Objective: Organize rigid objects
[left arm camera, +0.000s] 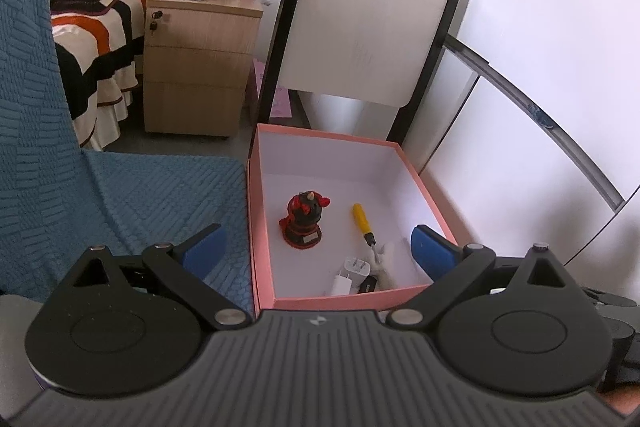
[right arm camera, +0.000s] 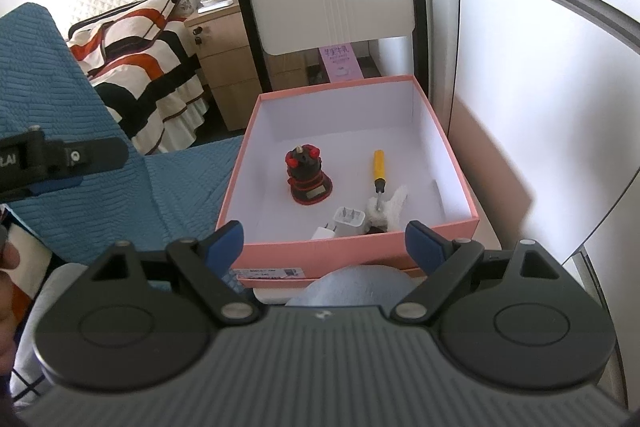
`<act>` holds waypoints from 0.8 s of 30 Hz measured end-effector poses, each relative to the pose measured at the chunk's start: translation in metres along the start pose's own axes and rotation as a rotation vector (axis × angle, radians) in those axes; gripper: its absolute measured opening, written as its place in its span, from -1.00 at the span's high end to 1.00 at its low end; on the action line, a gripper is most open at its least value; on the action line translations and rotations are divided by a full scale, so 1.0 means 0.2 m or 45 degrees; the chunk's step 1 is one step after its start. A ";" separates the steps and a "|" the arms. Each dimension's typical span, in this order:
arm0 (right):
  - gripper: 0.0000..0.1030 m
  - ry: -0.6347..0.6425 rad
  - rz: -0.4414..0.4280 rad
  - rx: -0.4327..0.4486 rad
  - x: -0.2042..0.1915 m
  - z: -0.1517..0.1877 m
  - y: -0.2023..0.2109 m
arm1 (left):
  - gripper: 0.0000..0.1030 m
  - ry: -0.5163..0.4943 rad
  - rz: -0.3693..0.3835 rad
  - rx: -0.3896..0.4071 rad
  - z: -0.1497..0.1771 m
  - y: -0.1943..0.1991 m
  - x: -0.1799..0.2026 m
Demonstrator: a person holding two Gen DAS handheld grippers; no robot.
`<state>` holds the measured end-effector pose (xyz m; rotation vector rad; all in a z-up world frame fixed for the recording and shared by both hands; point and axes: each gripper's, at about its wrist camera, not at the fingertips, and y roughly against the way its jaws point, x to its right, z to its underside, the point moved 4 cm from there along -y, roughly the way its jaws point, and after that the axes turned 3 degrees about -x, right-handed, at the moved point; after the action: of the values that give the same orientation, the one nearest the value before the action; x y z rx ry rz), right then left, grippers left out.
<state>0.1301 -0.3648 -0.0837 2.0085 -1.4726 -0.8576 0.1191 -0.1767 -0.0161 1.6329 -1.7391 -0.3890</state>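
Claws are both standing wide apart with nothing between them: the left claw (left arm camera: 316,251) and right claw (right arm camera: 324,243) are hovering at the near rim of the pink box (right arm camera: 452,163), mid-frame. Figurine (right arm camera: 307,175), screwdriver (right arm camera: 378,169) and charger (right arm camera: 349,223) are lying inside. Judging by this, lifting clear without clipping that rim is advisable.

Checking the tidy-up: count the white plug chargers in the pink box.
2, both at the near wall of the pink box: the larger charger prongs up, a smaller charger touching its left side. The wall hides their bases; more may sit behind it.
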 end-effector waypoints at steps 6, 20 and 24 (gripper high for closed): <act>-0.73 0.003 0.000 0.000 0.00 0.00 0.00 | -0.95 -0.001 -0.012 -0.007 0.00 -0.01 0.00; -0.73 -0.015 0.000 -0.033 0.02 0.01 -0.03 | -0.95 -0.007 -0.016 -0.047 0.03 -0.05 0.00; -0.73 -0.009 0.007 -0.029 0.01 0.01 -0.03 | -0.95 -0.006 -0.009 -0.047 0.04 -0.05 0.01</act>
<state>0.1322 -0.3660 -0.0899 1.9859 -1.4658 -0.8762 0.1218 -0.1821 -0.0269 1.6138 -1.7196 -0.4261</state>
